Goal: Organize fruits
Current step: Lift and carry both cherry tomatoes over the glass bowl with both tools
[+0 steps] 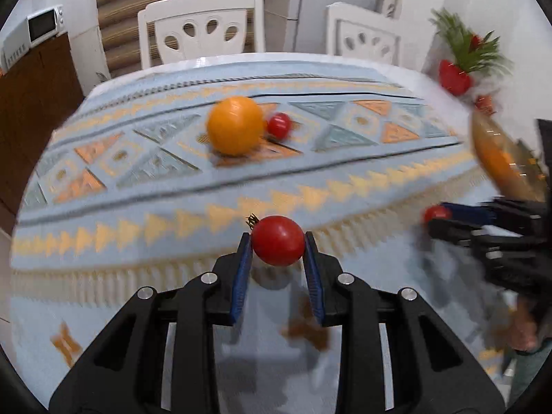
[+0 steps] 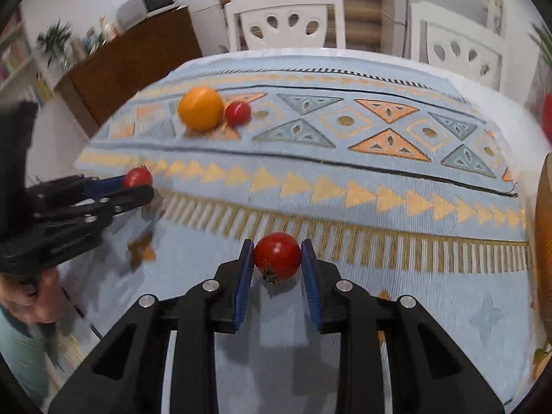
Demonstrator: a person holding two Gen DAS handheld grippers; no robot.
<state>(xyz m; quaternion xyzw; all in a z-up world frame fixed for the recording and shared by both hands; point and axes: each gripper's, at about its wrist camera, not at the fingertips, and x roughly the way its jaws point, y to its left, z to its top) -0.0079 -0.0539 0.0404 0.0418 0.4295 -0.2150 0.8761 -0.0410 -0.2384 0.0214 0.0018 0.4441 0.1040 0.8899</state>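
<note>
Tomatoes: left gripper squeezes one tomato, stem up-left; right gripper squeezes another tomato, stem down.

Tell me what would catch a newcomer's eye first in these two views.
First, each gripper is shut on a red tomato: the left gripper holds one tomato, the right gripper holds another tomato, both above the near edge of the patterned tablecloth. Farther back on the cloth, an orange lies with a third small tomato right beside it.
</note>
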